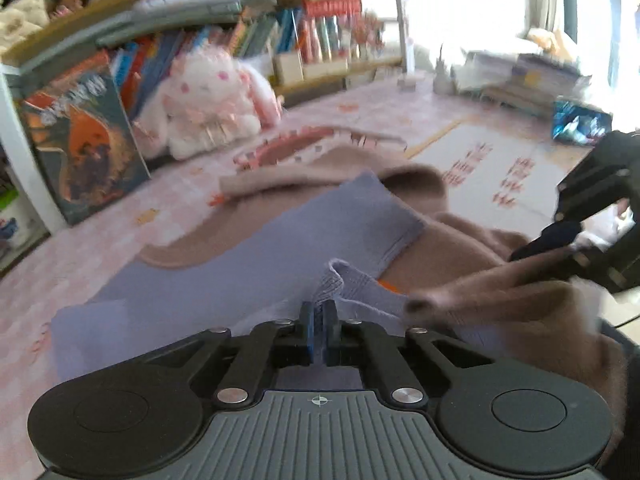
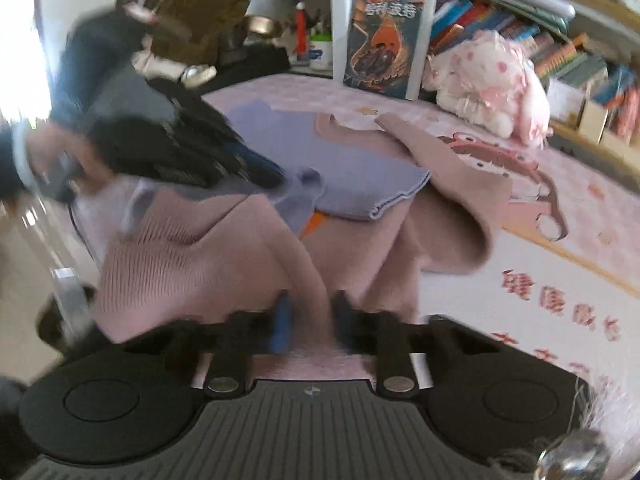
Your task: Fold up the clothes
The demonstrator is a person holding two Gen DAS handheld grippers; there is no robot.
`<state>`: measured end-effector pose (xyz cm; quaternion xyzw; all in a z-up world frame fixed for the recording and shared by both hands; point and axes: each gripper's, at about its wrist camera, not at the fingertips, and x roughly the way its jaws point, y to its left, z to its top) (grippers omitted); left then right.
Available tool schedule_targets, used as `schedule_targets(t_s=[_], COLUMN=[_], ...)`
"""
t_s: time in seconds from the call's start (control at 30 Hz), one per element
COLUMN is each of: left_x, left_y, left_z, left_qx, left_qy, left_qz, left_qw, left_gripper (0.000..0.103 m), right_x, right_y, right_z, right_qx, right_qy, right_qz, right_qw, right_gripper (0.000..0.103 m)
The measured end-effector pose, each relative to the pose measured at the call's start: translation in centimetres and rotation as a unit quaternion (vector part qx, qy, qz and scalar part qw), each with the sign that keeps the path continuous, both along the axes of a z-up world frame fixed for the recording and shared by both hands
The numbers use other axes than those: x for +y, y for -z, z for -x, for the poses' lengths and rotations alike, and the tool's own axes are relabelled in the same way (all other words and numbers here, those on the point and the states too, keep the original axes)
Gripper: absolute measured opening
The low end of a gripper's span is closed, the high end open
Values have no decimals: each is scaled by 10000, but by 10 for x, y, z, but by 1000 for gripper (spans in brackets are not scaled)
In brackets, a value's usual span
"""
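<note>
Lavender knit, a lavender garment [image 1: 280, 240], lies over the brown sweater [image 1: 460, 240] on the tabletop [image 1: 80, 248]; in the left wrist view my left gripper [image 1: 319, 320] is pinched together on its hem. In the right wrist view my right gripper [image 2: 310, 320] clamps a fold of the brown sweater [image 2: 200, 248]. Both pieces look rumpled, so I judge the folding hardly begun.
</note>
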<state>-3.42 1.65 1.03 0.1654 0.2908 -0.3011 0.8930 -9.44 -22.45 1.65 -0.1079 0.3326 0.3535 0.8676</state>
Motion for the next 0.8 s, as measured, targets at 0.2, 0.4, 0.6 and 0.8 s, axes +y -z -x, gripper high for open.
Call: schedule_targets(t_s=[0.2,0.4,0.6,0.8], left_x=[88,134,148,92], left_y=[-63,-86,-93,-73], left_z=[90,155,158,102], left_qx=[-193,-233,-521,-530], left_qy=[-32,-256,-1345,-866], left_qz=[1127,1088,289,330], left_qw=[9934,9935,9891,9943], left_gripper=[2,7,19,32], right_x=[-53,-79,-82,-43], right_y=[-20,-32,-44,-31], right_z=[33,49,16,-52], right_qx=[146,422,108,-327], right_qy=[-264,-303,253,960], right_qz=[-335,-395,-487,22], right_qw=[9990,9979,9984,9948], right_gripper=[6,19,33,42])
